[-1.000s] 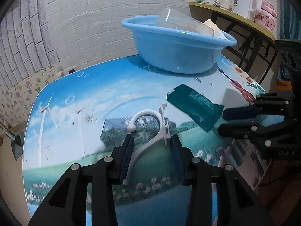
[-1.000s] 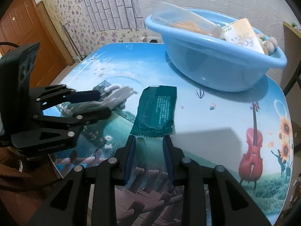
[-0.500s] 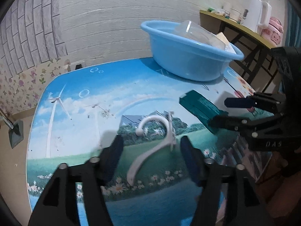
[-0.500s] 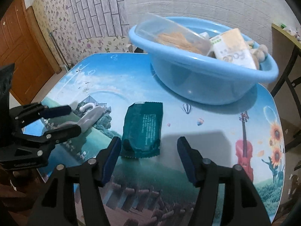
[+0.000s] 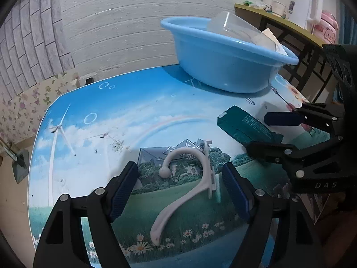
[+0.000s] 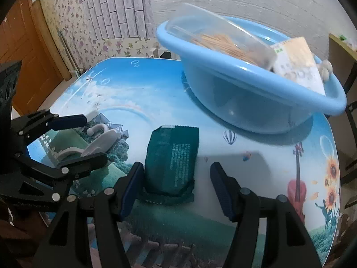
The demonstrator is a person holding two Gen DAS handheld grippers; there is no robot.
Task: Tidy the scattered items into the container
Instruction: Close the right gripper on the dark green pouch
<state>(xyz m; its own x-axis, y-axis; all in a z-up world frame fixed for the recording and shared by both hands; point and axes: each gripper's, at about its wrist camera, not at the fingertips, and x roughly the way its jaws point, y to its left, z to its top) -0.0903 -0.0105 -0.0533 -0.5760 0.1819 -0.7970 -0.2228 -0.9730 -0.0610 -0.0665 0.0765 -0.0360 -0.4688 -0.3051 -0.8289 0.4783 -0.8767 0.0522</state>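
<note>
Green packet (image 6: pixel 171 156) w/ tiny unreadable print, "DAS" on right tongs (image 5: pixel 267 131), both tongs apart, empty.

I read "DAS" in pale letters on the black body of the right claw (image 5: pixel 279 131). The dark green packet (image 6: pixel 171 156) between its fingers carries white print too small to read.

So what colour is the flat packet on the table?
Dark green packet, clearest in the right wrist view.
</note>
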